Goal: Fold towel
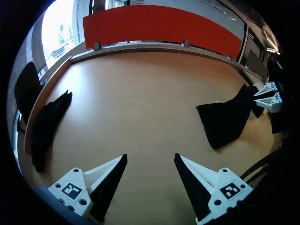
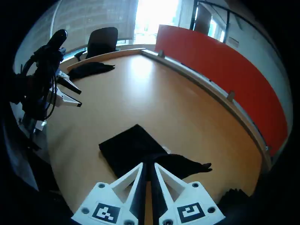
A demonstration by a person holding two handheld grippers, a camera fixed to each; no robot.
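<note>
A black towel (image 2: 129, 148) lies partly folded on the wooden table (image 2: 150, 93), with one edge lifted. My right gripper (image 2: 149, 164) is shut on that lifted edge, the cloth pinched between its nearly closed fingers. In the left gripper view the same towel (image 1: 225, 120) is at the right, drawn up toward the right gripper (image 1: 269, 96). My left gripper (image 1: 150, 155) hangs open over bare wood, well left of the towel and holding nothing. In the right gripper view it (image 2: 73, 93) sits far to the left, held by a hand wrapped in cables.
A second black cloth (image 1: 48, 123) lies bunched along the table's left edge, also seen far off (image 2: 90, 69). A red partition (image 1: 161, 26) runs along the far edge. A dark office chair (image 2: 101, 41) stands beyond the table near bright windows.
</note>
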